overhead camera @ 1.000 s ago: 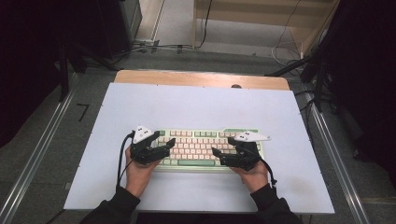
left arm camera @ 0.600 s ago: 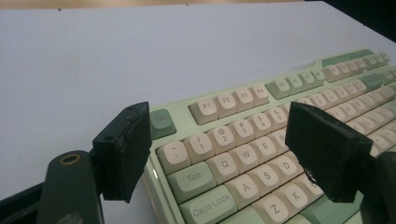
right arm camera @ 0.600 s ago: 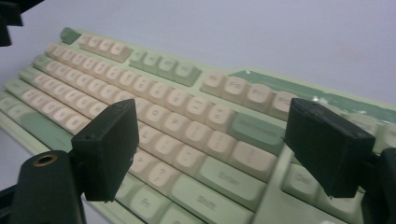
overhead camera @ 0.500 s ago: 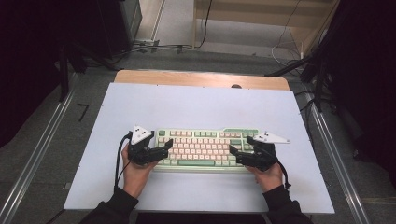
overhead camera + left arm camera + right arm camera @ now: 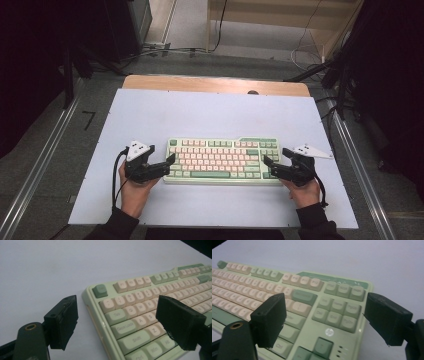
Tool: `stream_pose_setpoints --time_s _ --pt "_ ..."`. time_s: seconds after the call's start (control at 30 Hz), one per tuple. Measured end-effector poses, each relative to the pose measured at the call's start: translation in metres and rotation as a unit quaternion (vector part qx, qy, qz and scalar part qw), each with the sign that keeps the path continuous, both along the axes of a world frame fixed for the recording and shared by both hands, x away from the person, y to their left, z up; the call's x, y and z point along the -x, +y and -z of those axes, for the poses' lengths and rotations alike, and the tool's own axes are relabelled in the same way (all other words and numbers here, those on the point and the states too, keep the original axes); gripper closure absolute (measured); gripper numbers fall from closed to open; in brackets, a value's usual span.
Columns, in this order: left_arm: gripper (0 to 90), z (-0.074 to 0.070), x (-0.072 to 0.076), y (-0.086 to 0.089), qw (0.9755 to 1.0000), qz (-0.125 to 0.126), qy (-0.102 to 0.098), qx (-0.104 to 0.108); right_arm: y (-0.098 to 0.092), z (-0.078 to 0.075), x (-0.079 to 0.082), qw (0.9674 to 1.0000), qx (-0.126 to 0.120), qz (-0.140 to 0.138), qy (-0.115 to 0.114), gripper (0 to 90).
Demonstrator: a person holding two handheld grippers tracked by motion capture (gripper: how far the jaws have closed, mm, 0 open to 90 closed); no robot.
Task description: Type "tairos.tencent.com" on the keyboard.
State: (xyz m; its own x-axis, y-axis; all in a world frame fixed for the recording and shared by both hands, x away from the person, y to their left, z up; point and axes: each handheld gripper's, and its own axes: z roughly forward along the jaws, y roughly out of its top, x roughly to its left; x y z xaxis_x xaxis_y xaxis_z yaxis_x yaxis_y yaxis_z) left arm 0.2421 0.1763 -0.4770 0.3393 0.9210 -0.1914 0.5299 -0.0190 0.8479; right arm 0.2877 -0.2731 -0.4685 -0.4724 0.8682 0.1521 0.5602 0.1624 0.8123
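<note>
— Two grippers, one keyboard [image 5: 223,161] lying near the front middle of the table [image 5: 210,112]. What changed?

— Both hands have drawn outward. A second ago they sat over the keyboard's ends; now the left gripper [image 5: 170,164] stands at the left edge and the right gripper [image 5: 267,166] at the right edge. The keyboard itself looks unmoved.

— And the jaws?

— The left ones have just been opening. From the left gripper view they stand wide, one off the board over bare table, the other above the keys, pressing on nothing. The right ones are wide too, gripping nothing.

— So it's been let go?

— My reading: released and set in place, or the hands are resetting for a fresh grasp at the ends.

— What do the close views add?

— From above, the jaws look as if they touch the case. The left gripper view shows clear gaps, plus legends like Caps Lock [image 5: 124,327]. The right gripper view shows a round logo [image 5: 330,332] by the arrow keys, unreadable from above.
</note>
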Motion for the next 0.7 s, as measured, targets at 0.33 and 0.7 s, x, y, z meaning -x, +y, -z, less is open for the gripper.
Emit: stream_pose_setpoints --time_s 0.33,0.7 --pt "18.3 0.005 0.013 0.028 0.9993 -0.035 0.007 -0.014 -0.029 0.004 0.009 0.9994 0.006 0.033 0.002 16.6" --pt "18.3 0.007 0.022 0.043 0.9972 -0.060 0.001 -0.045 -0.062 0.007 0.020 0.9973 0.014 0.072 0.001 16.8"
